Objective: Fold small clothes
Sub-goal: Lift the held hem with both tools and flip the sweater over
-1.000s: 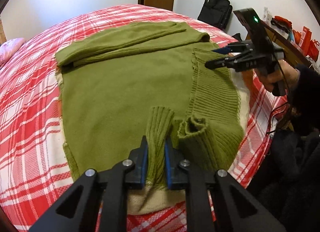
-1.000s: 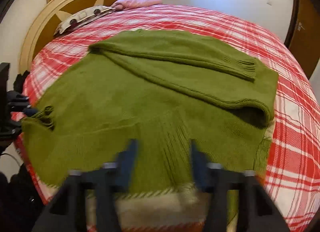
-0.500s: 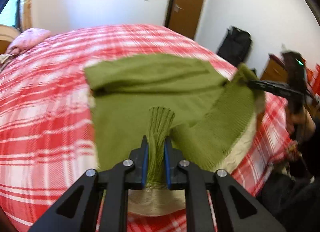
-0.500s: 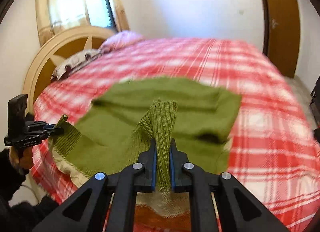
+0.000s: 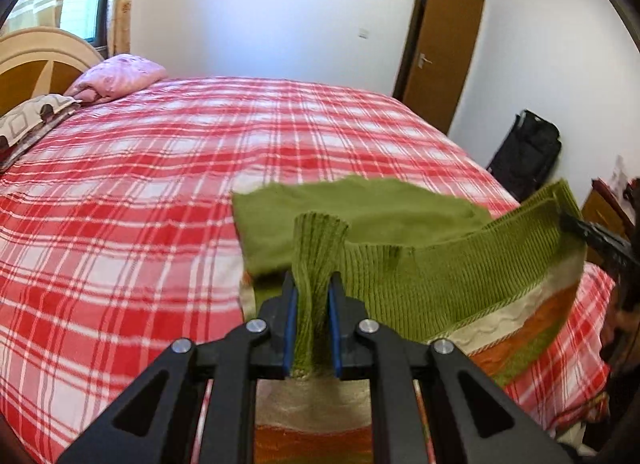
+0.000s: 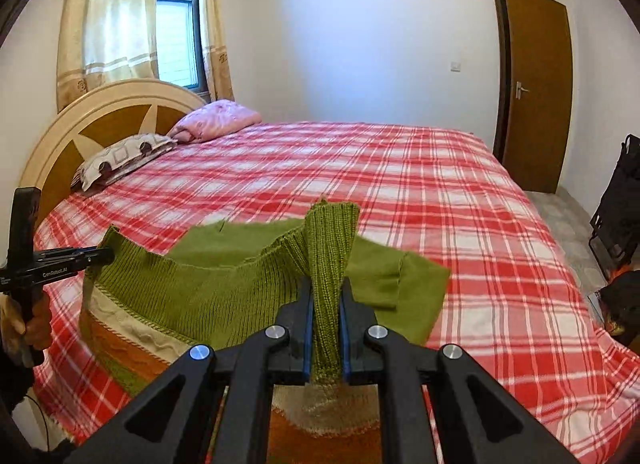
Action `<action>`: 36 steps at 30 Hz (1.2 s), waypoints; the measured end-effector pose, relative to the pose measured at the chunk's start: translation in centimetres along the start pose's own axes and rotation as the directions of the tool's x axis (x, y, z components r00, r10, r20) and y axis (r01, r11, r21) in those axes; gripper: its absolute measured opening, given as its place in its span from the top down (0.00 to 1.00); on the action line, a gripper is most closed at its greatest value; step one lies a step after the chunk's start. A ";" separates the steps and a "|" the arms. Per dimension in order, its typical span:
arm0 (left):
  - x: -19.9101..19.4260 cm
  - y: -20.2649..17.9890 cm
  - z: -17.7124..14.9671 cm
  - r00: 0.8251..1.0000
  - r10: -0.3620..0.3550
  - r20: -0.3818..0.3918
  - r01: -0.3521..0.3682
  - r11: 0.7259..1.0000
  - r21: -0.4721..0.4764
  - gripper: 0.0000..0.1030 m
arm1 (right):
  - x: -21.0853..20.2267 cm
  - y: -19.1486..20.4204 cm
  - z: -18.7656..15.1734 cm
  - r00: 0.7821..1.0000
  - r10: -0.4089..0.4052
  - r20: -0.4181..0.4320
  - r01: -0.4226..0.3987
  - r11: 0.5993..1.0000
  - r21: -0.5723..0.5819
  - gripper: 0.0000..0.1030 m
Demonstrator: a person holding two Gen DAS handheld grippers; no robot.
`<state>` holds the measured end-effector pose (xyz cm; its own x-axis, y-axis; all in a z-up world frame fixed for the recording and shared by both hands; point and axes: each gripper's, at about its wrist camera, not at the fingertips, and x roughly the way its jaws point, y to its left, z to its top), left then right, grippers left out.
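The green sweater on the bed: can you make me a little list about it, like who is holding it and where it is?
thing: green sweater, ribbed hem, striped on the inner side
left gripper: shut on the hem
right gripper: shut on the hem
hem: lifted, stretched between both grippers
far part: lies on the red plaid bed
nearby: two pillows at the headboard

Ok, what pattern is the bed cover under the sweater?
Red and white plaid on the bed cover; the right wrist view shows it best.
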<state>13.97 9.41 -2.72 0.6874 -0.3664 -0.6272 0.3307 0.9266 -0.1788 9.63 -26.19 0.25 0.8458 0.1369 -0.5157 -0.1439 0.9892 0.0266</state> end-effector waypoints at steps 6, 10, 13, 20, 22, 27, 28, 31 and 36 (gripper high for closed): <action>2.9 0.6 3.6 0.999 0.034 0.016 -0.034 0.998 -0.049 0.86 | 3.5 -1.5 2.7 0.999 -0.048 0.010 0.048 0.999 0.002 0.91; 5.3 0.9 6.1 0.998 0.049 0.027 -0.048 0.997 -0.064 0.86 | 6.8 -3.1 4.1 0.996 -0.085 0.007 0.085 0.996 0.027 0.90; 7.2 1.2 7.5 0.998 0.063 0.029 -0.060 0.995 -0.075 0.86 | 9.2 -4.0 4.6 0.992 -0.125 0.009 0.125 0.992 0.032 0.91; 13.4 1.9 9.6 0.995 0.103 -0.002 -0.103 0.988 -0.112 0.86 | 16.5 -6.1 3.7 0.979 -0.195 -0.062 0.199 0.978 0.061 0.91; 15.8 2.0 9.4 0.990 0.136 -0.040 -0.140 0.984 -0.109 0.86 | 17.9 -6.8 2.9 0.972 -0.217 -0.087 0.223 0.972 0.072 0.91; 20.1 2.9 8.4 0.969 0.220 -0.111 -0.231 0.967 -0.103 0.91 | 20.2 -7.9 1.2 0.959 -0.243 -0.145 0.258 0.961 0.098 0.90; 20.7 3.2 8.0 0.966 0.223 -0.129 -0.238 0.965 -0.110 0.91 | 20.6 -8.0 1.1 0.955 -0.247 -0.163 0.264 0.960 0.091 0.90; 21.1 3.9 7.7 0.965 0.217 -0.150 -0.239 0.960 -0.147 0.83 | 22.6 -8.2 0.8 0.936 -0.250 -0.248 0.273 0.960 0.065 0.89; 21.4 4.3 7.6 0.949 0.270 -0.162 -0.296 0.941 -0.164 0.62 | 24.3 -8.2 0.4 0.888 -0.305 -0.344 0.332 0.943 0.021 0.48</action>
<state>35.03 4.92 -11.19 0.6368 -0.0835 -0.7665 0.0018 0.9943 -0.1068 31.59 -30.99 -12.16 0.6179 -0.1978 -0.7610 0.1556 0.9795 -0.1282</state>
